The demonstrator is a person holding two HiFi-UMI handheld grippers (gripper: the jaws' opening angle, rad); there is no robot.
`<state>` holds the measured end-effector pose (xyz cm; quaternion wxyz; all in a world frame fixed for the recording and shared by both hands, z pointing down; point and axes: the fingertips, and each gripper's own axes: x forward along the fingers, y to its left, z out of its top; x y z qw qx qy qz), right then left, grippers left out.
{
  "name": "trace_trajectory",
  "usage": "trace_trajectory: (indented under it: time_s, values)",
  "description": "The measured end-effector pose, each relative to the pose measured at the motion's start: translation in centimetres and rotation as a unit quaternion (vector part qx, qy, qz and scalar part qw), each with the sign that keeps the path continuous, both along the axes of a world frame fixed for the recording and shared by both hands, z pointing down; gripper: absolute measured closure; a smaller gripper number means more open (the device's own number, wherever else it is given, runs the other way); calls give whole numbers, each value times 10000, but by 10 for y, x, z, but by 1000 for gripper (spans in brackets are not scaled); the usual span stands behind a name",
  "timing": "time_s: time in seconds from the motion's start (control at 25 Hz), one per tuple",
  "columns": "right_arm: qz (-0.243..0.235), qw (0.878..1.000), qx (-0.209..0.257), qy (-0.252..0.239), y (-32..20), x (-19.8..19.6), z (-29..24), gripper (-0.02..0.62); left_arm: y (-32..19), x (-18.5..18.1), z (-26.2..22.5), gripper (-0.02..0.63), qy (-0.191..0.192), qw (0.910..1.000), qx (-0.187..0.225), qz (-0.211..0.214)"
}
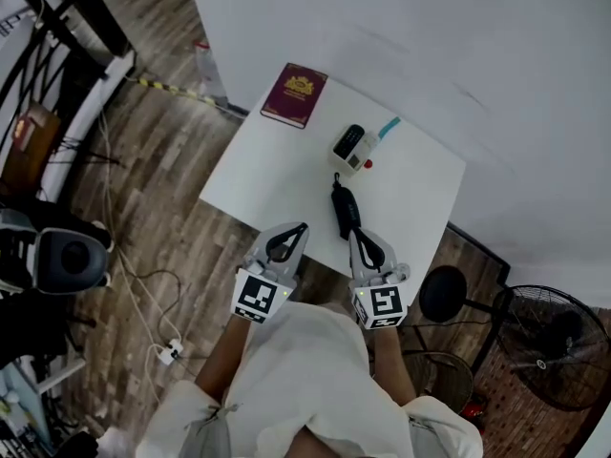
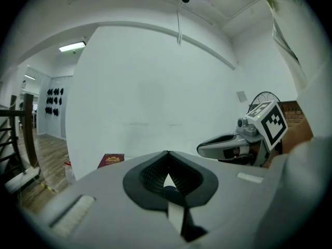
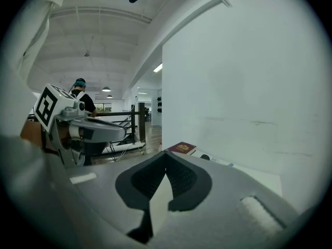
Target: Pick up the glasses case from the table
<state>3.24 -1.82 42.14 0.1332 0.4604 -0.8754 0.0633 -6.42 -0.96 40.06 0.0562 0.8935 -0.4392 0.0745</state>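
Here, the glasses case [image 1: 344,208] (oblong, black) rests on a table [image 1: 277,184] — smooth, white.

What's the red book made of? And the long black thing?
Red book: probably matte card or fake leather, with a gold stamped crest. Long black thing, likely the glasses case: dark and dull, maybe fabric or fake leather; too small to tell.

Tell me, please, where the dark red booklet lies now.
In the head view, the dark red booklet lies at the far left corner of the white table, left of the small white object.
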Motion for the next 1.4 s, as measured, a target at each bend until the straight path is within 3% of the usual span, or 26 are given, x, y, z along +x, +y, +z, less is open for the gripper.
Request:
trace_trajectory:
  time_s: [0.72, 1.4]
  values:
    - [730, 9883, -1156, 678, -38, 32, 98, 554, -50, 30, 74, 588, -70, 9918, -747, 1031]
    - [341, 9727, -2170, 747, -53, 45, 175, 443, -73, 61, 127, 588, -344, 9864, -1334, 893]
